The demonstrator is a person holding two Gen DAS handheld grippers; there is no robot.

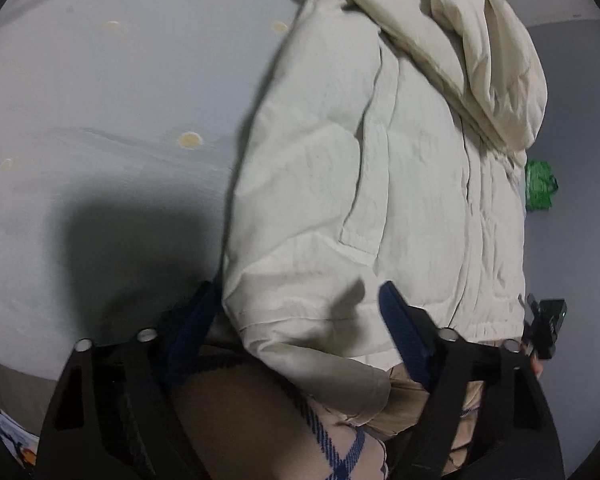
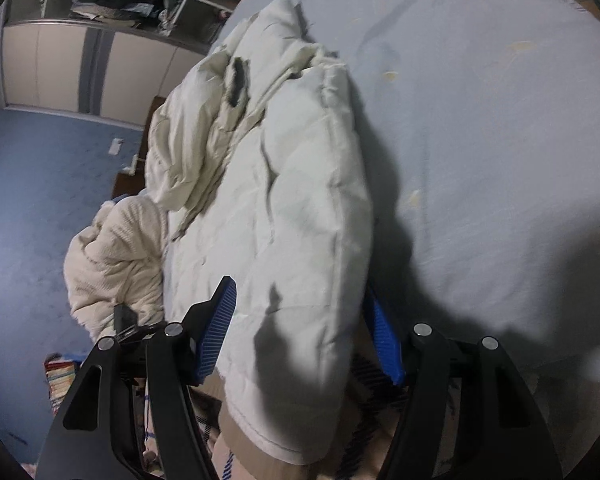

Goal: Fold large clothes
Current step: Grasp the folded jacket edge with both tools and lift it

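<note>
Cream padded jacket (image 1: pixel 380 168), bulky quilted cotton shell, lies lengthwise on the pale blue bed sheet with small yellow dots (image 1: pixel 100 92), its hem end nearest both tongs and hanging slightly over the bed edge, hood end bunched far ahead. Left tongs (image 1: pixel 300 320): jaws spread wide, the folded sleeve-side edge of the jacket sitting between the blue ribbed pads, apparently touching the left one; nothing clamped. Right tongs (image 2: pixel 300 332): likewise wide open, straddling the other long edge near the hem; cloth passes between the pads but is not pinched. Judged step: taking hold of the hem corners to fold the jacket in half toward the hood. To do it well, push each pair further in so the pads bite through all padded layers, not just the outer shell; close both together; lift evenly so the filling does not slump to one side; carry the hem straight ahead. A fuzzy cream knit garment (image 2: pixel 112 256) lies left of the right tongs, off the jacket's edge; a green packet (image 1: pixel 540 184) sits right of the left tongs, beyond the jacket.
</note>
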